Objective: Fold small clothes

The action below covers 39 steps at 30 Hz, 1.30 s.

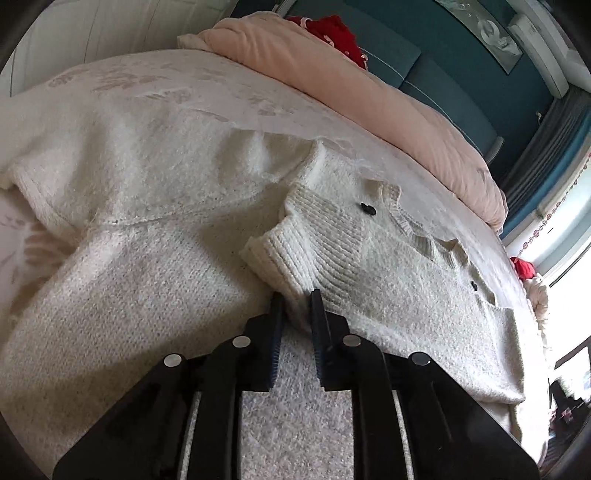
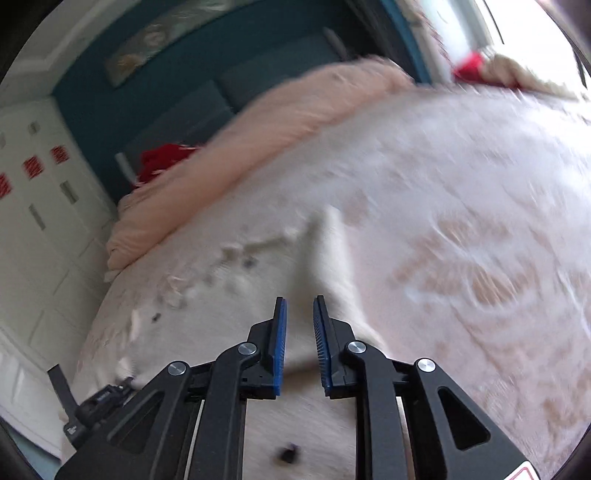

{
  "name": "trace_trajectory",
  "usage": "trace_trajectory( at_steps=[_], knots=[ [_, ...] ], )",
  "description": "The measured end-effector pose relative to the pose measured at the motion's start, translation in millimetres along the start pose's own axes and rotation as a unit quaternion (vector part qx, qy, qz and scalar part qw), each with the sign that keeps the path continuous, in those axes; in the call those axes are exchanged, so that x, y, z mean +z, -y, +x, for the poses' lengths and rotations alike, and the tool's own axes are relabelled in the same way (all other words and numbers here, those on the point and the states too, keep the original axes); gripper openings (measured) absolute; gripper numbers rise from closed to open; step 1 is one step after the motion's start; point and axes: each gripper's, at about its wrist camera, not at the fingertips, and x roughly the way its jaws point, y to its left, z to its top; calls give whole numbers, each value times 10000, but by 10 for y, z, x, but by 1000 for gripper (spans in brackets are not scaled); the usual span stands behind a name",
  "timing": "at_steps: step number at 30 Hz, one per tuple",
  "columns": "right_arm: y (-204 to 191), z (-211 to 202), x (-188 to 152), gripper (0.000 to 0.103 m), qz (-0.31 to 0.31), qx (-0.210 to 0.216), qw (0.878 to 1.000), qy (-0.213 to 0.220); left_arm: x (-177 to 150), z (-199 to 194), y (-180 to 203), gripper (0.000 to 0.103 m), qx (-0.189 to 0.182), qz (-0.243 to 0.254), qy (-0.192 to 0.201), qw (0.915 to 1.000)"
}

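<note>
A cream knitted cardigan (image 1: 155, 229) with dark buttons (image 1: 368, 209) lies spread on the bed. Its ribbed sleeve cuff (image 1: 295, 243) is folded over the body. My left gripper (image 1: 297, 301) is shut on the cuff's edge, the knit pinched between its fingers. In the blurred right wrist view the cardigan (image 2: 295, 398) lies under my right gripper (image 2: 299, 306), which hangs above the fabric with a small gap between its blue pads and nothing in it. A dark button (image 2: 288, 453) shows below it.
The bed has a pale floral cover (image 2: 461, 240). A pink duvet (image 1: 332, 74) is rolled along the far side, with a red garment (image 1: 336, 33) behind it. A blue headboard (image 1: 443, 66) and white wardrobe (image 2: 37, 221) stand beyond. The other gripper's tip (image 2: 92, 402) shows at lower left.
</note>
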Motion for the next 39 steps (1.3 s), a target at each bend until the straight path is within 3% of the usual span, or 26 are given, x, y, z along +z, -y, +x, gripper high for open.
trace_trajectory(
  at_steps=[3, 6, 8, 10, 12, 15, 17, 18, 19, 20, 22, 24, 26, 30, 31, 32, 33, 36, 38, 39],
  knots=[
    [-207, 449, 0, 24, -559, -87, 9970, -530, -32, 14, 21, 16, 74, 75, 29, 9999],
    [45, 1022, -164, 16, -401, -692, 9878, -1336, -39, 27, 20, 16, 67, 77, 39, 9999],
    [58, 870, -94, 16, -213, -601, 9934, -950, -53, 33, 12, 16, 40, 68, 66, 9999],
    [-32, 747, -135, 23, -562, -802, 9937, -542, -65, 50, -15, 16, -2, 33, 87, 10000],
    [64, 969, -307, 23, -640, -987, 9887, -934, -65, 59, -32, 16, -50, -11, 100, 9999],
    [-72, 1025, -308, 24, -939, -1309, 9834, -838, -27, 22, -62, 18, -161, -144, 54, 9998],
    [-175, 960, -314, 26, -1075, -1483, 9805, -705, 22, -89, -141, 25, -296, -402, -10, 9988],
    [-206, 863, -330, 27, -996, -1425, 9828, -622, 52, -222, -210, 37, -239, -535, 29, 9983],
    [-250, 751, -369, 34, -840, -1255, 9870, -552, 78, -365, -288, 59, -143, -607, 137, 9980],
    [-272, 630, -429, 42, -666, -1010, 9913, -527, 122, -574, -425, 67, -74, -681, 365, 9970],
    [-307, 370, -690, 46, -599, -657, 9941, -614, 279, -995, -814, 88, 142, -791, 929, 9924],
    [-370, 221, -922, 49, -770, -445, 9929, -784, 487, -1227, -1213, 92, 594, -856, 1199, 9873],
    [-398, 110, -1040, 67, -838, -344, 9923, -844, 795, -1375, -1773, 92, 1121, -1048, 1273, 9799],
    [-426, 278, -1101, 74, -1033, -410, 9875, -1119, 1276, -1437, -2913, 93, 1987, -2134, 1081, 9504],
    [-438, 304, -1112, 77, -1070, -418, 9868, -1139, 1336, -1414, -3147, 92, 2059, -2446, 971, 9425],
    [-468, 328, -1114, 80, -1166, -436, 9858, -1125, 1359, -1381, -3412, 90, 2206, -2847, 826, 9292],
    [-500, 308, -1153, 82, -1237, -445, 9849, -1130, 1349, -1349, -3560, 89, 2086, -3035, 797, 9263],
    [-563, 310, -1259, 88, -1420, -515, 9818, -1149, 1358, -1290, -3483, 87, 2244, -2623, 957, 9337],
    [-578, 325, -1286, 91, -1502, -546, 9804, -1153, 1399, -1194, -3331, 51, 2473, -2188, 914, 9395],
    [-581, 325, -1291, 91, -1518, -541, 9801, -1158, 1464, -1159, -3314, 13, 2302, -2089, 818, 9469]
  ],
)
